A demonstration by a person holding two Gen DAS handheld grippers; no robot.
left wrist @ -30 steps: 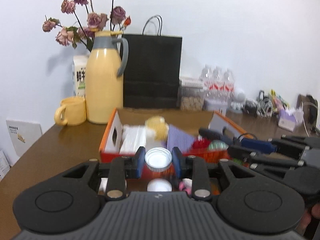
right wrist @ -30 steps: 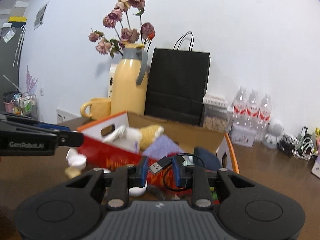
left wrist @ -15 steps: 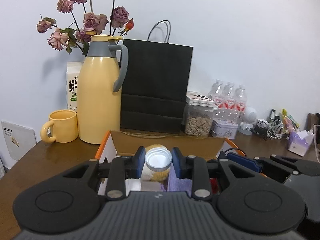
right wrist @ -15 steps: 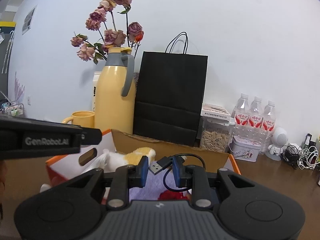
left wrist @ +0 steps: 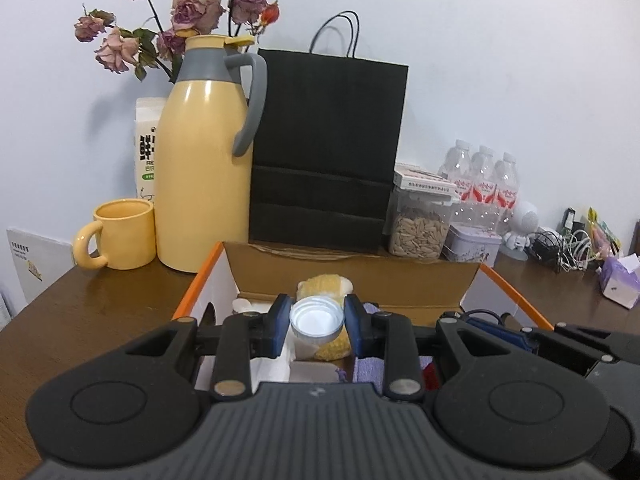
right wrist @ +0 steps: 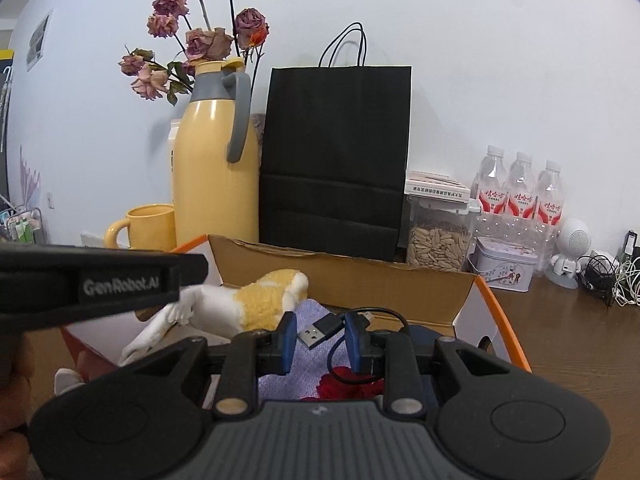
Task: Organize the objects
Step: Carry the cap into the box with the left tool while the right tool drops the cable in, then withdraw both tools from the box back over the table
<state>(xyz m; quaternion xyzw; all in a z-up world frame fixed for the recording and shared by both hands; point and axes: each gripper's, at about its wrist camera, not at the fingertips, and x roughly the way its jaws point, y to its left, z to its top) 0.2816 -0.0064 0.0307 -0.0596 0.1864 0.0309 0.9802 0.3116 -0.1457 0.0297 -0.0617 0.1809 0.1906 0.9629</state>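
A round white cap with a silver rim point(left wrist: 317, 322) sits between the blue pads of my left gripper point(left wrist: 317, 326), which is shut on it. It hangs over the open cardboard box point(left wrist: 360, 276) with orange edges. My right gripper point(right wrist: 321, 340) is shut on a black USB cable point(right wrist: 322, 330), with the plug sticking out left between the pads and the wire looping below. Inside the box point(right wrist: 360, 276) lie a yellow and white plush toy point(right wrist: 260, 300), a lilac cloth point(right wrist: 312, 312) and something red point(right wrist: 344, 384). The left gripper point(right wrist: 192, 272) also crosses the left edge of the right wrist view.
Behind the box stand a yellow thermos jug point(left wrist: 204, 176), a yellow mug point(left wrist: 124, 236), a black paper bag point(left wrist: 328, 148), a jar of seeds point(left wrist: 420, 220), a tin point(left wrist: 472, 244) and water bottles point(left wrist: 484, 180). Tangled cables point(left wrist: 568, 248) and a tissue pack point(left wrist: 620, 280) lie at the right.
Both grippers moved forward from the box's front edge to above its inside, each carrying its object. The box's back wall and the things behind it look nearer.
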